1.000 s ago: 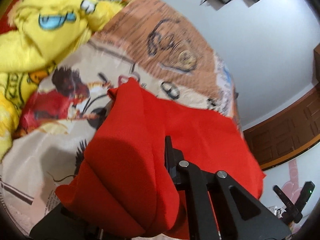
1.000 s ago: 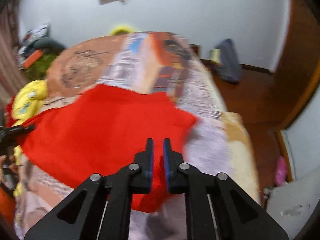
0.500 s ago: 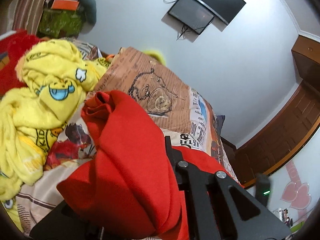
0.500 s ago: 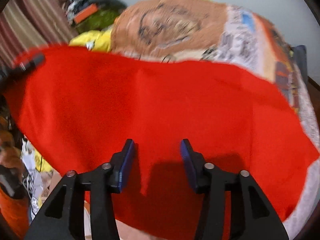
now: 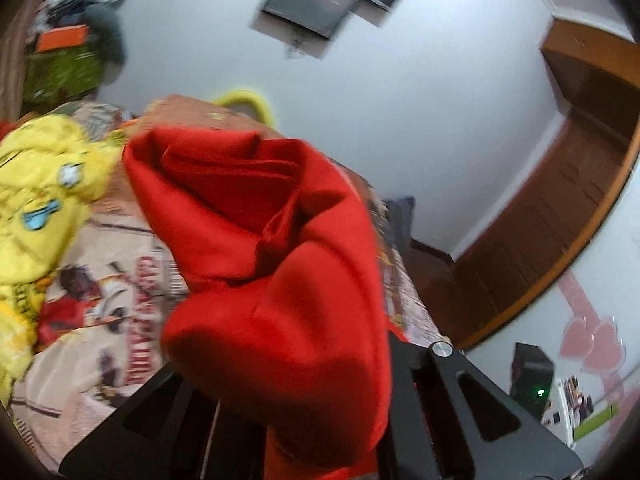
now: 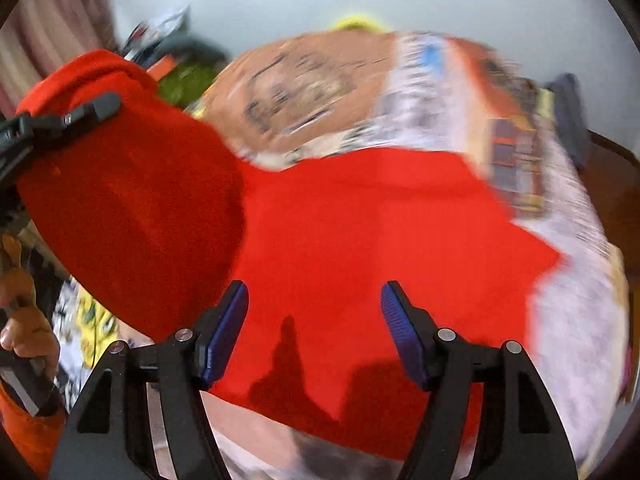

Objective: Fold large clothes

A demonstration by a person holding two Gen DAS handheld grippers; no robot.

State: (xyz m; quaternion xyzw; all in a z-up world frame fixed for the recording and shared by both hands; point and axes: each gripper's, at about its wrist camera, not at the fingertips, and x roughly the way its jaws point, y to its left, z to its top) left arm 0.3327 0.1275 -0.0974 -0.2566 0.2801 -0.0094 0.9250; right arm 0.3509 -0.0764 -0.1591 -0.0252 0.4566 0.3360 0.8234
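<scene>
A large red garment (image 6: 360, 240) lies partly spread on the printed bedspread (image 6: 320, 88). My left gripper (image 6: 84, 114) is shut on one edge of it and holds that part lifted at the left; in the left wrist view the bunched red cloth (image 5: 280, 280) drapes over the gripper and hides its fingertips. My right gripper (image 6: 314, 320) is open and empty, just above the near part of the red garment, its blue pads (image 6: 224, 332) apart.
A yellow printed garment (image 5: 36, 200) is heaped on the bed at the left. A dark bundle (image 6: 568, 112) lies on the floor past the bed's far right. A wooden wardrobe (image 5: 560, 208) stands at the right; a screen (image 5: 312, 0) hangs on the wall.
My right gripper has opened, let go of the red garment and its jaws have spread wider. My left gripper has lifted its bunch of red cloth higher.
</scene>
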